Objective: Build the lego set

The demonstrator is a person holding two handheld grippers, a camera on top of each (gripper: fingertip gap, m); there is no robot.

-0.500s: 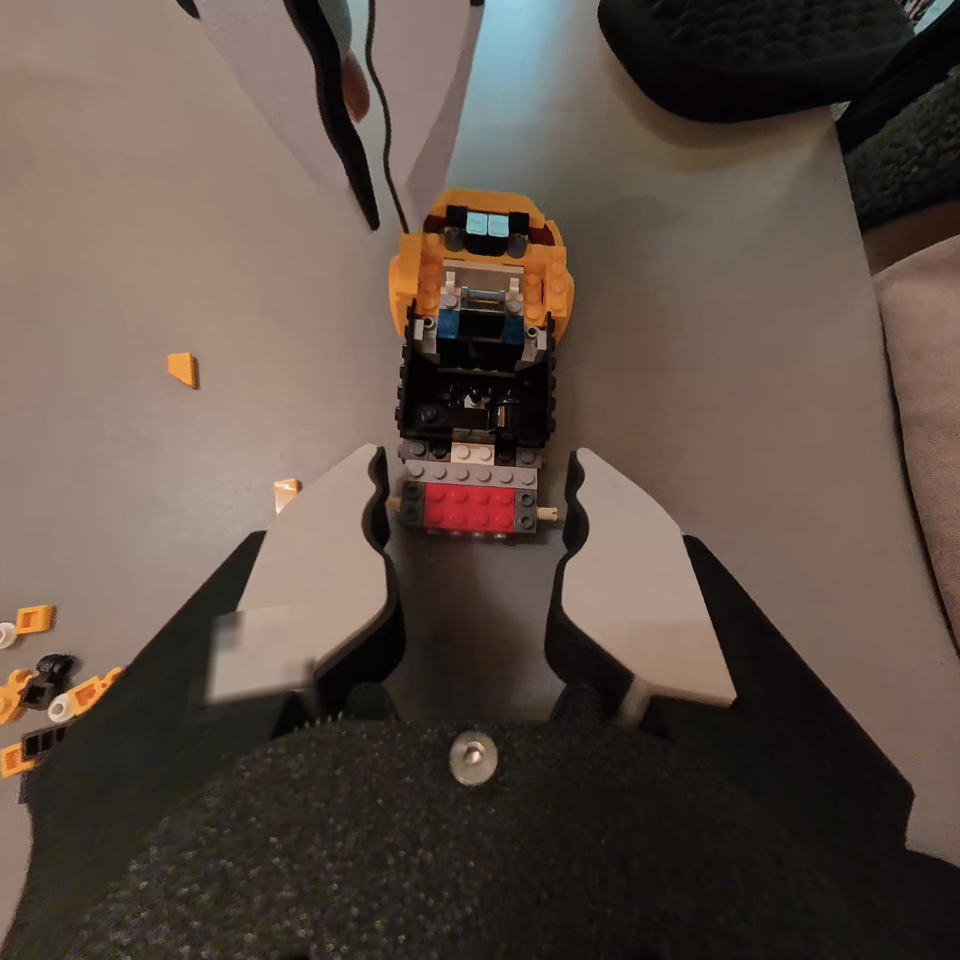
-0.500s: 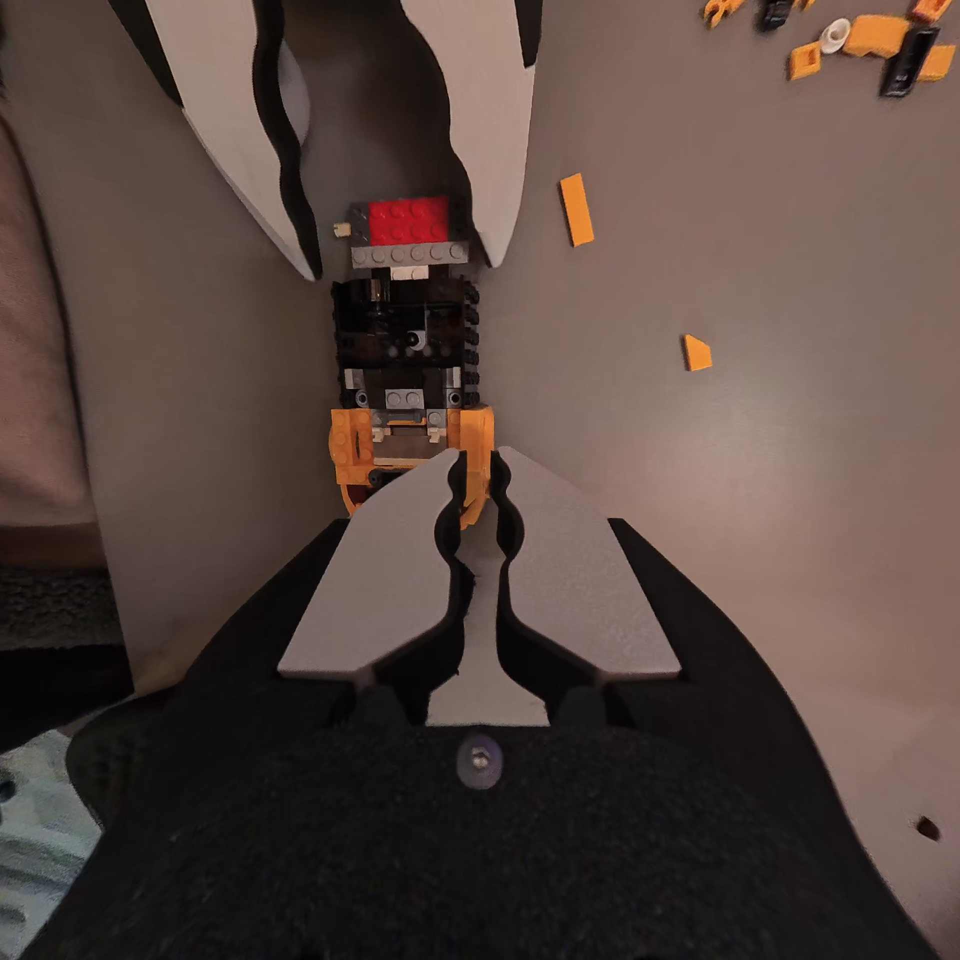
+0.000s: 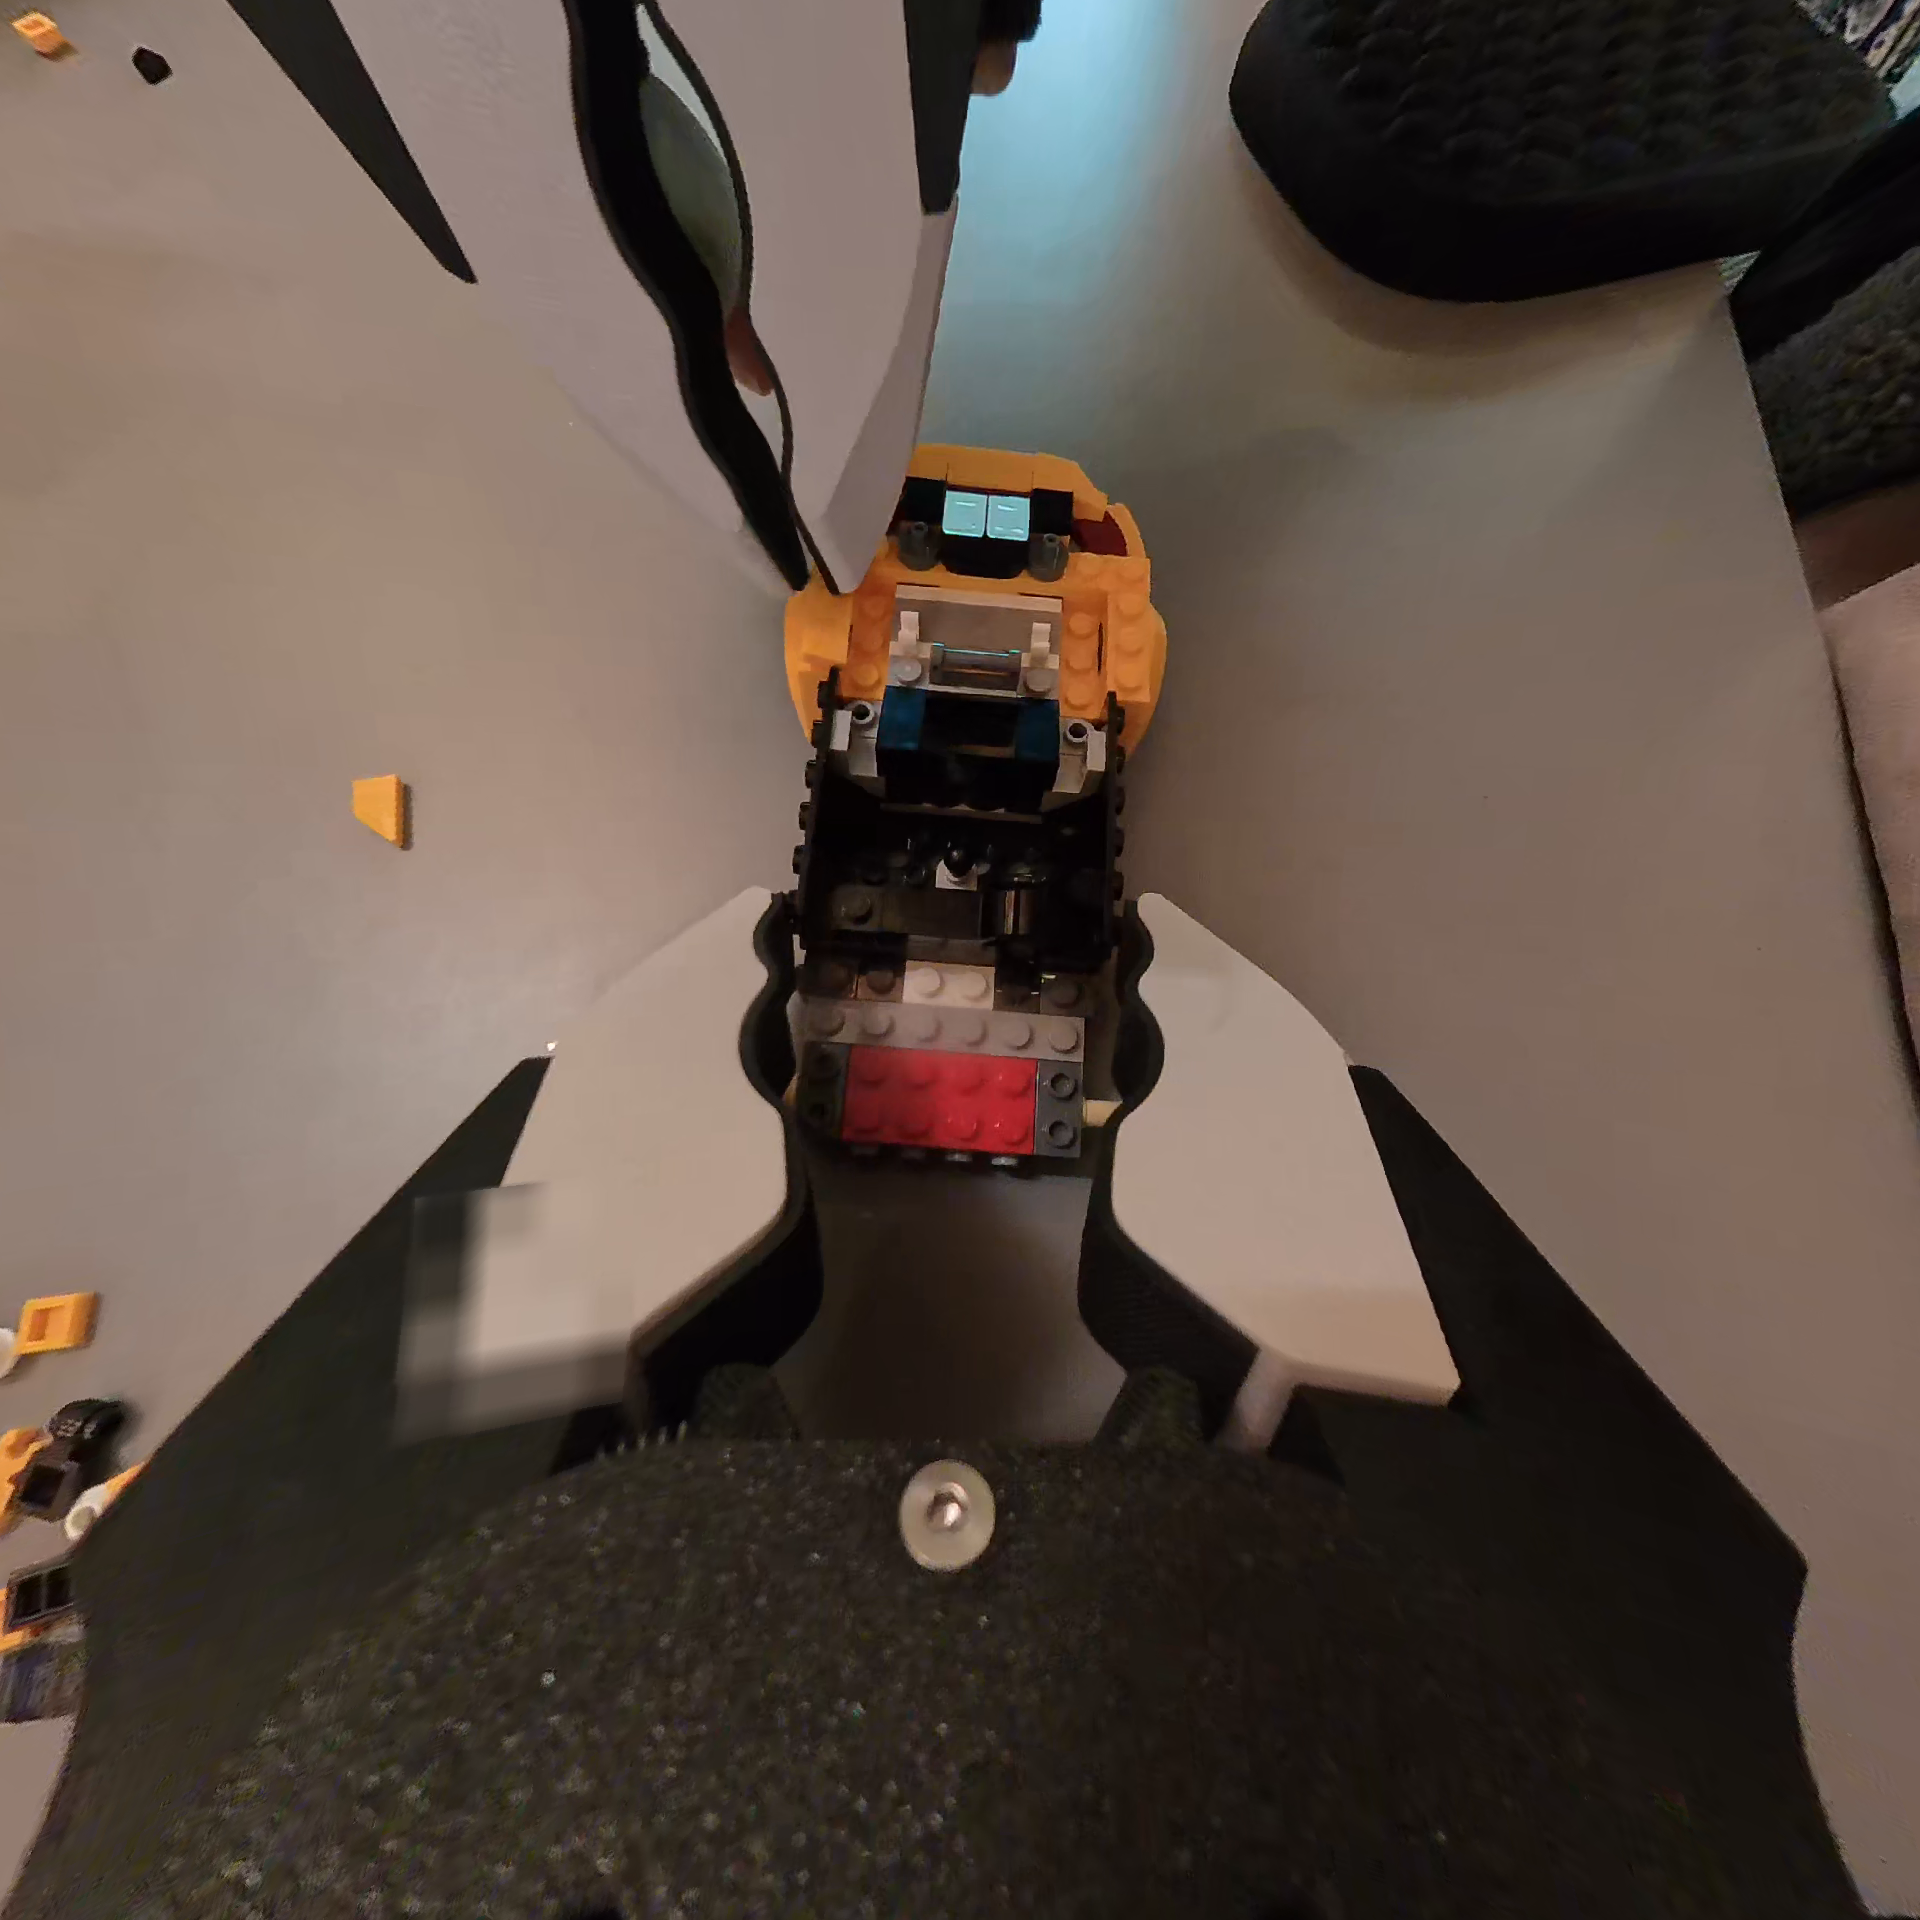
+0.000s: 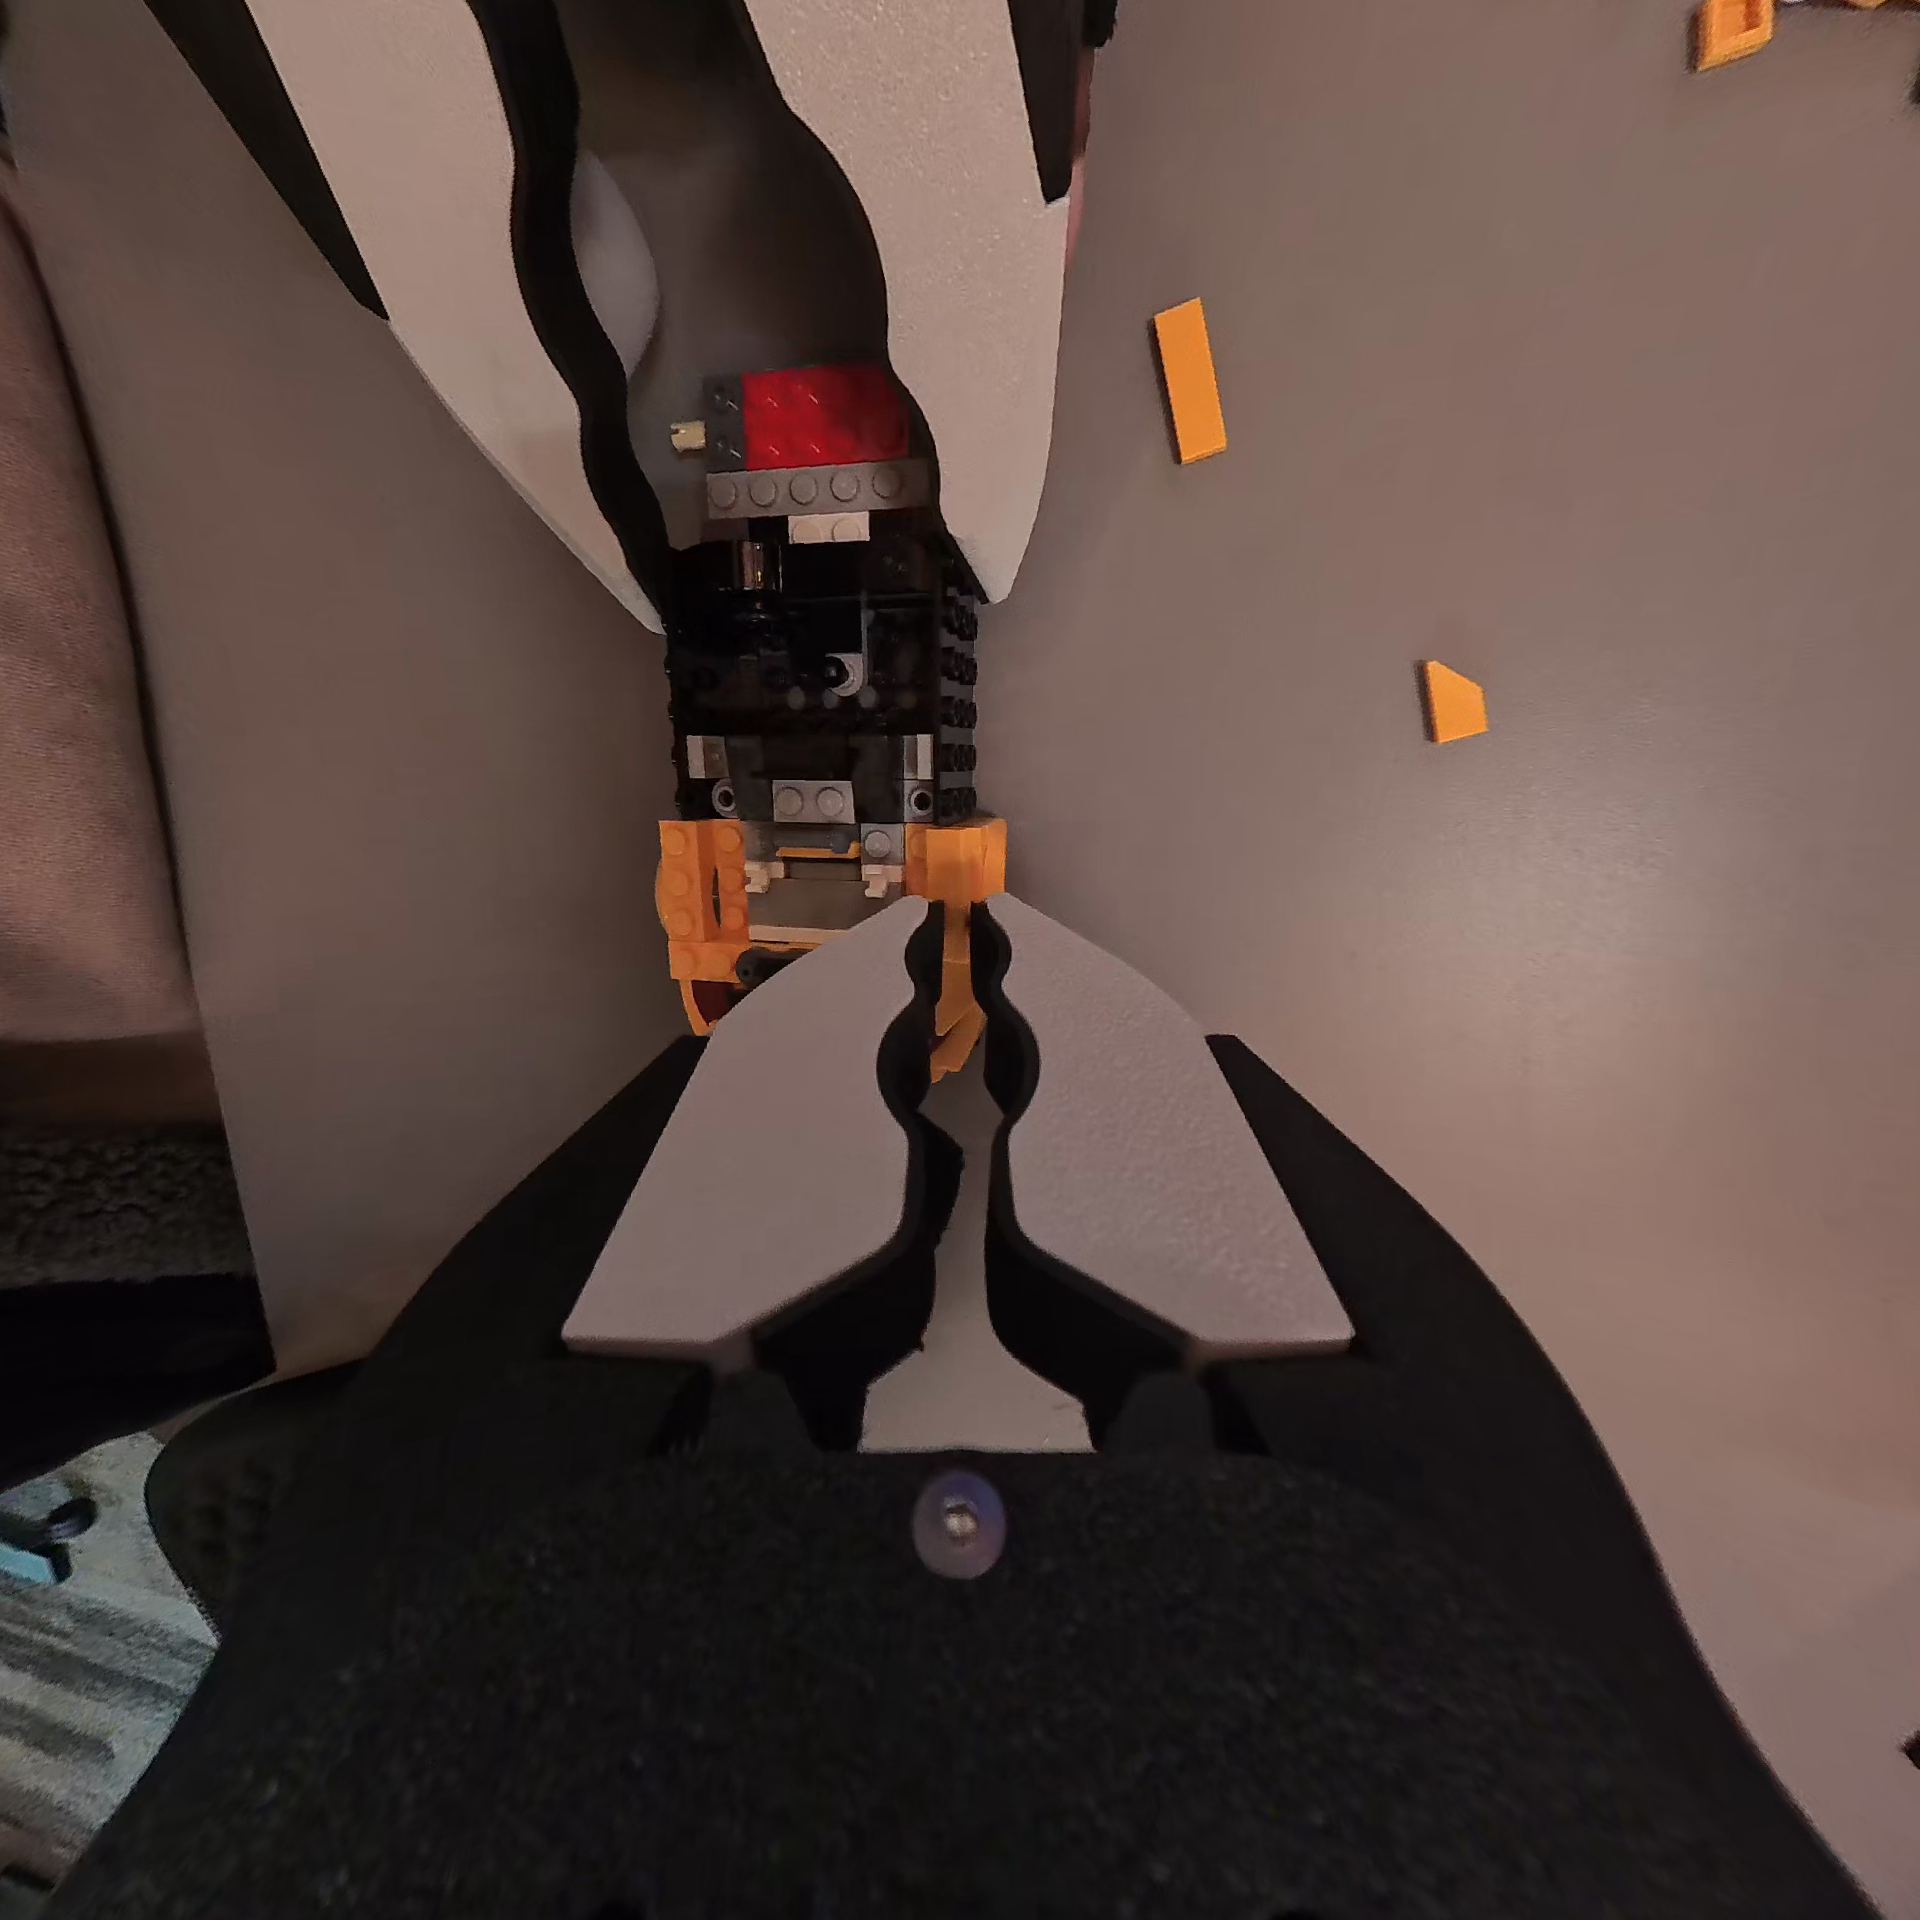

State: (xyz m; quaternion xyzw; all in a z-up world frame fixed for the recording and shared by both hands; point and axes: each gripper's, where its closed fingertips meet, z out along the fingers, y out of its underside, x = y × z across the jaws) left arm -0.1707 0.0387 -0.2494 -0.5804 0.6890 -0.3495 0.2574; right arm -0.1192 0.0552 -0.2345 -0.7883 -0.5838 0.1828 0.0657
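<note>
Lego car (image 3: 961,831) lies on the grey tabletop (image 3: 1403,831), between the two grippers. It has a red brick (image 3: 940,1112) at one end, a black middle and an orange end (image 3: 1127,644).

Half a second ago the left gripper (image 3: 951,935) sat back from the car with only the red brick between its tips. Now it has slid forward. Its fingers (image 3: 675,1049) reach along both sides, past the red brick and up to the black part. They are spread about as wide as the car. The black pads look like they touch the sides, but I cannot tell if they squeeze.

The right gripper (image 4: 954,935) is at the orange end, as before. Its fingers (image 4: 790,1122) are close together, with just a thin gap. A thin orange piece (image 4: 956,997) at the car's edge sits in that gap, and the fingers seem to pinch it.

The car fills more of both views than it did earlier.

Two loose orange bits, a long flat one (image 4: 1190,379) and a small wedge (image 4: 1452,701), lie on the tabletop to one side, in the same spots as before. More small orange and black parts (image 3: 47,1455) lie at the edge of the left wrist view.
</note>
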